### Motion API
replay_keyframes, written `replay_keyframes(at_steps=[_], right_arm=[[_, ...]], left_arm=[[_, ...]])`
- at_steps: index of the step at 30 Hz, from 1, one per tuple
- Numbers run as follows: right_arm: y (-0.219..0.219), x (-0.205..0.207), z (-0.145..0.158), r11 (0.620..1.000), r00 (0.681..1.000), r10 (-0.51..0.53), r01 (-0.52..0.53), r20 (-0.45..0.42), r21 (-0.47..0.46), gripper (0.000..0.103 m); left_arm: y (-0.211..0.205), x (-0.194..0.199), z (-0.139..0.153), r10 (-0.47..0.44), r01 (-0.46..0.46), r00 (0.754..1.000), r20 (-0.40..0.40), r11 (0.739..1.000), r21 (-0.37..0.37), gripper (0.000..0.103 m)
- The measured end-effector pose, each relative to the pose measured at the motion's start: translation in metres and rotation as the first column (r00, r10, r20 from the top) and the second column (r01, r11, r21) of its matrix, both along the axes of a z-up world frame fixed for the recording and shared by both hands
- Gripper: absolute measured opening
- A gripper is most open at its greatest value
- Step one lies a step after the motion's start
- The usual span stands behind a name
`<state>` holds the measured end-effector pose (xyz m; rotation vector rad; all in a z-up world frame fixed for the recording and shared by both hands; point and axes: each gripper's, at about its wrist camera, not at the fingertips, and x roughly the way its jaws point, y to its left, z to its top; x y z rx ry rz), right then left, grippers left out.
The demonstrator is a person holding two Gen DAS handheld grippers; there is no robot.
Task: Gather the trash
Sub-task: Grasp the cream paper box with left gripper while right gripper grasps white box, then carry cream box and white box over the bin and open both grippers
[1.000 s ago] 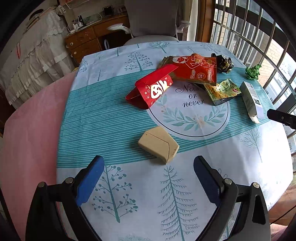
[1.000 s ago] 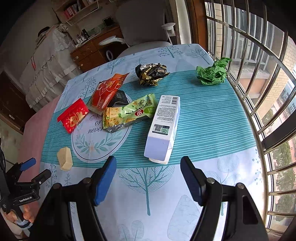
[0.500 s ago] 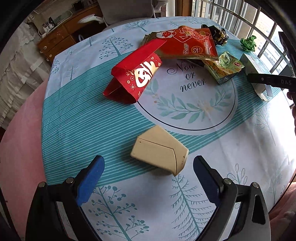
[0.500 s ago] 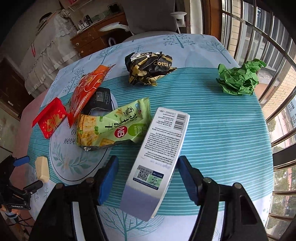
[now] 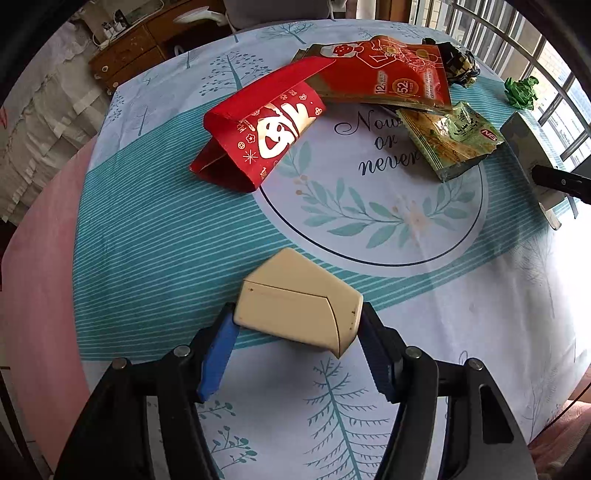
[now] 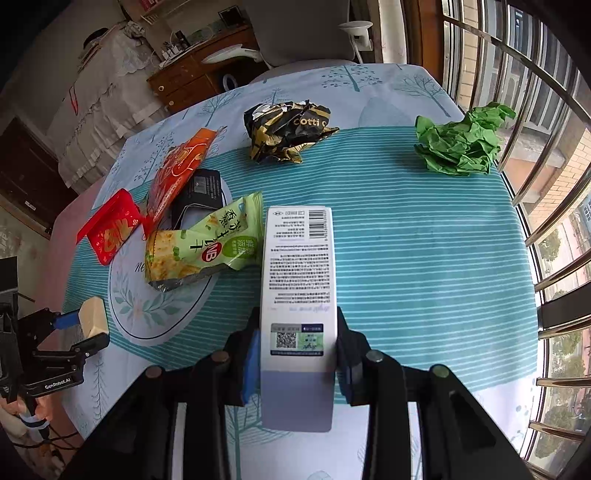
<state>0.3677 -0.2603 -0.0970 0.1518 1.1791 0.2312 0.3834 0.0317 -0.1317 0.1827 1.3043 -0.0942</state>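
A small beige box lies on the tree-print tablecloth. My left gripper is closing on it, and its blue pads touch both ends of the box. In the right wrist view a tall white carton lies flat, and my right gripper is closing, its pads against the carton's two long sides. More trash lies farther back: a red folded packet, a red snack bag, a green cracker wrapper, a crumpled black-and-gold wrapper and a ball of green paper.
A black box lies under the wrappers. Window bars run along the table's right side. A grey chair and a wooden desk stand behind the table. Pink cloth shows at the left edge.
Both grippers came down and forward over their items and narrowed. The left now touches the beige box's ends; the right now touches the white carton's sides.
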Motion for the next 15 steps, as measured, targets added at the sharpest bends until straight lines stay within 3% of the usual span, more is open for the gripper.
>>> replay_keyframes(at_steps=[7, 15], right_arm=[[-0.002, -0.043, 0.026, 0.999, 0.999, -0.024, 0.023, 0.026, 0.034, 0.034], [0.013, -0.132, 0.061, 0.994, 0.992, -0.097, 0.092, 0.081, 0.065, 0.034]], left_arm=[[-0.034, -0.048, 0.017, 0.027, -0.027, 0.999, 0.035, 1.0, 0.0, 0.063], [-0.055, -0.132, 0.078, -0.023, 0.032, 0.986, 0.166, 0.998, -0.053, 0.063]])
